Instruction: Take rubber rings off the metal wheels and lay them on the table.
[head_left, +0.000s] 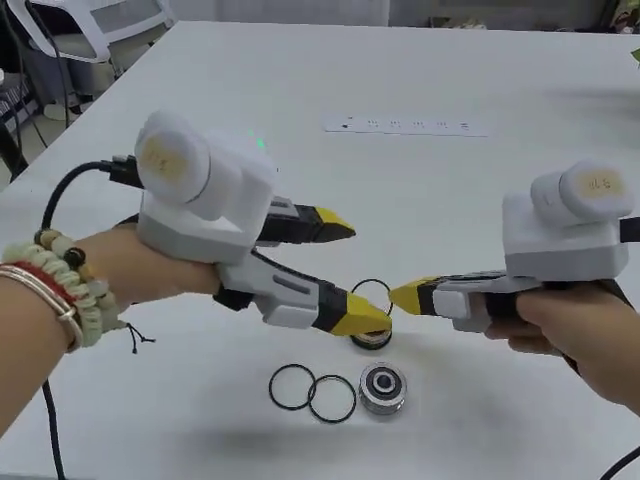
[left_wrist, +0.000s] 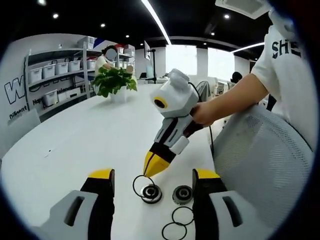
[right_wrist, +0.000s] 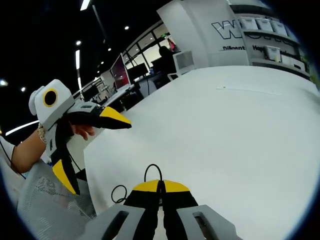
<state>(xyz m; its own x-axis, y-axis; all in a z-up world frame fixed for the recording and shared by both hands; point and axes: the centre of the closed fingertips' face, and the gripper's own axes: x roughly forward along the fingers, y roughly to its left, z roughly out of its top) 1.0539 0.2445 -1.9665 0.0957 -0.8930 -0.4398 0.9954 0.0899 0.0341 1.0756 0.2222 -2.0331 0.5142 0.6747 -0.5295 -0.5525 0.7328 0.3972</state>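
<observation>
My right gripper (head_left: 400, 296) (right_wrist: 160, 184) is shut on a thin black rubber ring (head_left: 372, 287) (left_wrist: 141, 183) (right_wrist: 152, 171), which stands up from its tips. Just below the ring, a metal wheel (head_left: 373, 340) (left_wrist: 151, 194) lies on the white table (head_left: 450, 200). My left gripper (head_left: 355, 272) (left_wrist: 154, 173) is open, its lower jaw over that wheel, its upper jaw well above. A second wheel (head_left: 382, 388) (left_wrist: 182, 194) lies nearer me. Beside it, two loose rings (head_left: 291, 386) (head_left: 331, 398) lie flat and touching.
A white power strip (head_left: 405, 125) lies across the far middle of the table. An office chair (head_left: 90, 25) stands beyond the far-left corner. A potted plant (left_wrist: 115, 80) sits at the far end, and a mesh chair back (left_wrist: 260, 150) is close on the right.
</observation>
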